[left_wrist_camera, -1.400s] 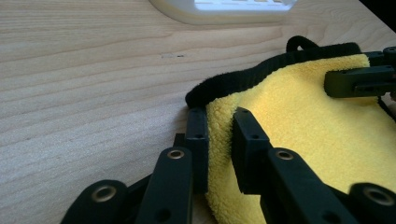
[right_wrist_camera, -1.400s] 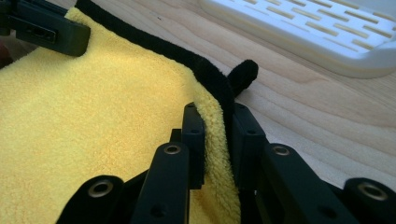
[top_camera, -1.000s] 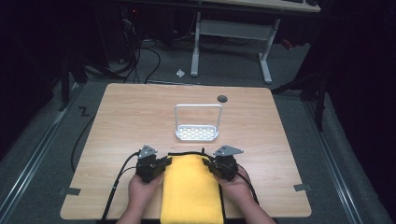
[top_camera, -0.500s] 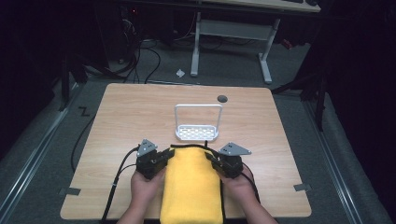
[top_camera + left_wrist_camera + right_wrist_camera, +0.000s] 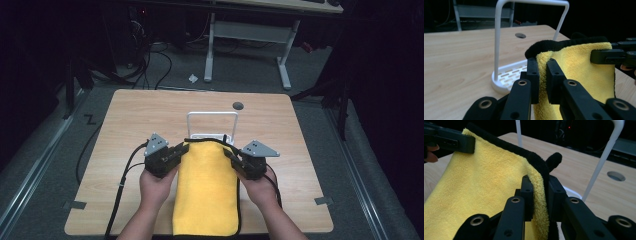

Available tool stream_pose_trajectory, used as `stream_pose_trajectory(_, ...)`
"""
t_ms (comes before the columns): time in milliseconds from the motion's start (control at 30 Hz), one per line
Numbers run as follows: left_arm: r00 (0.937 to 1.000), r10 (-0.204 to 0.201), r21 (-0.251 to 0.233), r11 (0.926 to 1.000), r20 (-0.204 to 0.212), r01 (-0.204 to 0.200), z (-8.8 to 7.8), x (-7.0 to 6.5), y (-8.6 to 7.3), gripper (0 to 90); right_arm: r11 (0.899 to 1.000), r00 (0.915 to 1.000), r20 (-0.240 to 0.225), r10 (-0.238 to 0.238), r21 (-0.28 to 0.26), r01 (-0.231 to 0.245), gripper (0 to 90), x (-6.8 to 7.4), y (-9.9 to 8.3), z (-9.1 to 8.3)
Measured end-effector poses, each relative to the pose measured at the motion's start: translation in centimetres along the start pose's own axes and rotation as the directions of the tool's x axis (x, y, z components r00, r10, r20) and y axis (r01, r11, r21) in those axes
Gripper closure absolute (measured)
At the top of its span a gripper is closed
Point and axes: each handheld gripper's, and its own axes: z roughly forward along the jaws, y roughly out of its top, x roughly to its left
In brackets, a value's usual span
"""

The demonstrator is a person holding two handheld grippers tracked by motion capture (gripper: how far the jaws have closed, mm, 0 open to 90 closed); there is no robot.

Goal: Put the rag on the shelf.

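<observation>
- Right gripper [image 5: 539, 195], lower centre: two black jaws closed on the corner of a yellow cloth [image 5: 481, 192] with a black edge.
- Left gripper [image 5: 449, 141], upper left: clamps the cloth's far corner.
- White wire rack [image 5: 602, 157], upper right, standing on the wooden table [image 5: 584, 170].
- Round hole [image 5: 616, 176] in the tabletop, right.

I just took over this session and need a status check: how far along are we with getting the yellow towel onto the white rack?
Done: both far corners of the yellow towel are gripped, the left claw and the right claw each shut on its black-trimmed edge. In hand: that edge is raised off the table, just short of the white rack. Left, probably: carrying the towel over the rack's top bar, since nothing hangs there yet.
</observation>
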Motion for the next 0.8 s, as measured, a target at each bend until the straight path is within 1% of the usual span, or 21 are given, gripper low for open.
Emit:
stream_pose_trajectory(167, 0.9997, 0.023, -0.029, 0.9993, -0.006, -0.024, -0.2, -0.3, 1.6, 82.5, 0.999, 0.9998, 0.016, -0.013, -0.042, 0.013, 78.1, -0.4, 1.5, -0.7)
stream_pose_trajectory(233, 0.9993, 0.037, -0.051, 0.998, -0.008, -0.037, -0.5, -0.4, 2.2, 82.5, 0.998, 0.9998, 0.019, -0.01, -0.061, 0.011, 78.1, -0.5, 2.1, -1.0)
stream_pose_trajectory(367, 0.9988, 0.048, -0.087, 0.995, -0.011, -0.048, -0.8, -0.6, 3.4, 82.5, 0.995, 0.9994, 0.028, -0.021, -0.093, 0.023, 78.2, -0.7, 3.5, -1.6)
stream_pose_trajectory(567, 0.9965, 0.082, -0.134, 0.9874, -0.018, -0.084, -1.3, -1.2, 5.1, 82.7, 0.99, 0.9986, 0.046, -0.025, -0.136, 0.031, 78.2, -0.8, 5.4, -2.3)
stream_pose_trajectory(667, 0.9959, 0.088, -0.157, 0.9835, -0.019, -0.09, -1.7, -1.5, 6.0, 82.6, 0.986, 0.9981, 0.054, -0.029, -0.161, 0.037, 78.2, -0.9, 6.2, -2.7)
stream_pose_trajectory(800, 0.994, 0.106, -0.185, 0.9768, -0.024, -0.109, -2.0, -1.8, 7.1, 82.9, 0.981, 0.9974, 0.062, -0.037, -0.188, 0.048, 78.2, -0.9, 7.4, -3.4)
